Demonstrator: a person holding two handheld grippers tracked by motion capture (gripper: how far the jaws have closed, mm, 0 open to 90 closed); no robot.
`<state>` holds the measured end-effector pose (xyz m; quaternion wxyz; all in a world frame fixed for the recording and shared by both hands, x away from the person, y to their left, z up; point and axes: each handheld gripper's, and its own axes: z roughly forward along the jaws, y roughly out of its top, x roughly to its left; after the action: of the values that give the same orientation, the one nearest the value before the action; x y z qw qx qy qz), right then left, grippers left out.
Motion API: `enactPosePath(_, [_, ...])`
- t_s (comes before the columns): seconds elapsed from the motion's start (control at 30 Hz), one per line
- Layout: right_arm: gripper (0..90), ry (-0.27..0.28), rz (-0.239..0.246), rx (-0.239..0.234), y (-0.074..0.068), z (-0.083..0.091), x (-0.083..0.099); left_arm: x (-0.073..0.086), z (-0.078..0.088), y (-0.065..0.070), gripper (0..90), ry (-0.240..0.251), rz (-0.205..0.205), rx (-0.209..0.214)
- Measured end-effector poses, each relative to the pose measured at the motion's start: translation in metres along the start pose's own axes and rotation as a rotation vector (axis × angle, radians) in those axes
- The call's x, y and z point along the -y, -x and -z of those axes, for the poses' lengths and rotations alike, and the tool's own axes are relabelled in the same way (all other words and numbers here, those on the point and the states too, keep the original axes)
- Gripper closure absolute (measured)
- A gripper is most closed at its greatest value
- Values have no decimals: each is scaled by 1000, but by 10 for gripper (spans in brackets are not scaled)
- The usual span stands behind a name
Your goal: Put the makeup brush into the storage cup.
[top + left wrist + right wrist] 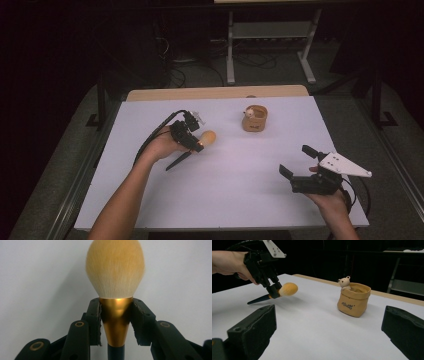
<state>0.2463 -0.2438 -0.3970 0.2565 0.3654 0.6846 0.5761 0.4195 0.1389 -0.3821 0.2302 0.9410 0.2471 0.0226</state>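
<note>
**Brush held above the table, holder not yet reached**

The left gripper (196,143) is clamped on a makeup brush with a fluffy orange-yellow head, a shiny gold metal ferrule and a dark slim handle (207,137). In the left gripper view the two black jaws press against either side of the gold ferrule (116,320), just below the bristles (115,267), so the grip looks firm and centred. From the right gripper view the brush (287,289) hangs clear of the white table top (317,327), head pointing roughly toward the holder and the handle trailing down and back, its tip close to the surface.

The small tan fabric pouch with a little bear figure on its rim (254,119) stands upright toward the far middle of the table, well apart from the brush. Its mouth is open at the top (356,289).

The right gripper (298,164) waits near the table's right edge with its jaws spread wide, holding nothing.

The step in hand appears to be the carry: brush lifted, pouch next. The coming move probably calls for swinging the brush across, turning it so the handle points downward, and lowering it into the mouth beside the bear. The pouch looks soft and light, so a nudge against its rim could tip it; the idle gripper might steady it.
</note>
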Motion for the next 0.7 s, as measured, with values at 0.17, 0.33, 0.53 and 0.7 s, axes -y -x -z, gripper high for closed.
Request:
enactPosePath(0.17, [0,1,-1,1,0,0,0,2,9,-1,626,20,0,15])
enactPosePath(0.33, [0,0,0,0,0,0,0,6,17,-1,626,53,8,19])
enactPosePath(0.53, [0,1,0,1,0,0,0,13,30,1,626,134,40,27])
enactPosePath(0.7, [0,-1,1,1,0,0,0,19,39,4,626,194,58,39])
